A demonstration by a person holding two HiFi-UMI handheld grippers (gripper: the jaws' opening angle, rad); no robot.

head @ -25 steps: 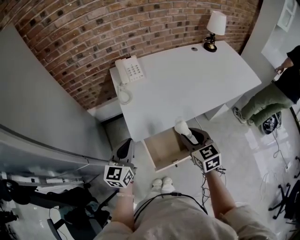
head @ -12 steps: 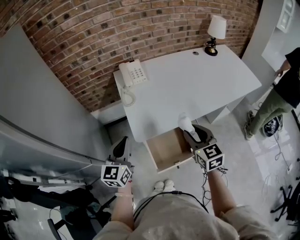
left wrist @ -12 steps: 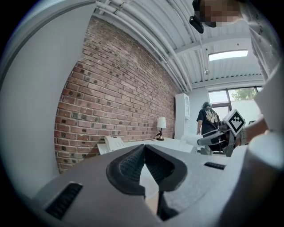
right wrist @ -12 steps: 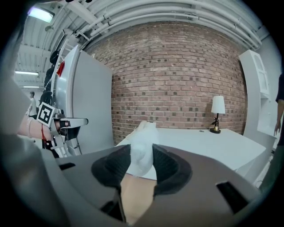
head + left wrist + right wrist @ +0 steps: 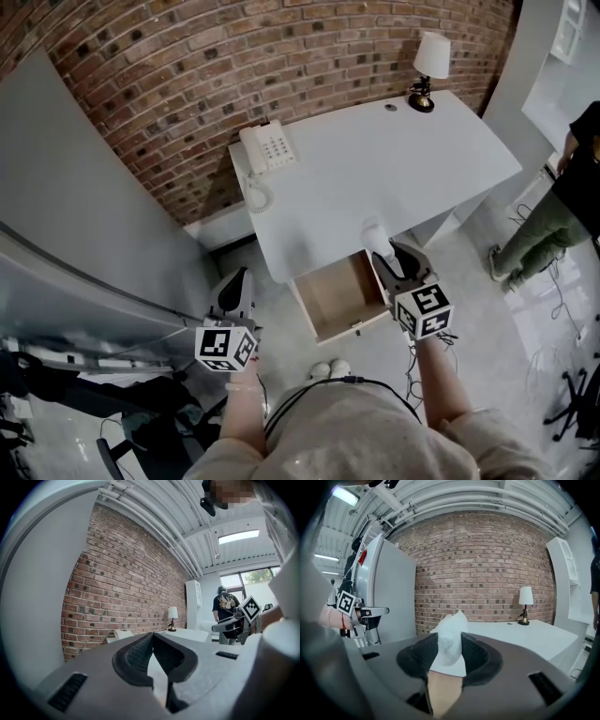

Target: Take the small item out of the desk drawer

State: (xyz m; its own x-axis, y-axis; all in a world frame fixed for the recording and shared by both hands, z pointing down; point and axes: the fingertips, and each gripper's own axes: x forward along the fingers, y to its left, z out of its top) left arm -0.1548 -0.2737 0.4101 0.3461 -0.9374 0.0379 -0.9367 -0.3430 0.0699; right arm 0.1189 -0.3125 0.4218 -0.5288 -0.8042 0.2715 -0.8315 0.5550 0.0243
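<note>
The white desk (image 5: 375,169) has its drawer (image 5: 339,297) pulled out, showing a bare wooden bottom. My right gripper (image 5: 382,251) hovers over the drawer's right side at the desk's front edge, shut on a small white soft item (image 5: 373,232). In the right gripper view, that item (image 5: 451,637) sticks up between the dark pads (image 5: 474,656). My left gripper (image 5: 235,286) hangs over the floor to the left of the desk. In the left gripper view, its fingertips (image 5: 140,646) meet with nothing between them.
A white telephone (image 5: 265,145) sits at the desk's far left and a lamp (image 5: 429,61) at its far right, against the brick wall (image 5: 281,47). Another person (image 5: 553,206) stands to the right of the desk. A grey panel (image 5: 84,187) rises at the left.
The right gripper has carried the white item a little farther over the desk edge. The left gripper has drifted slightly left. The person at the right has shifted.
</note>
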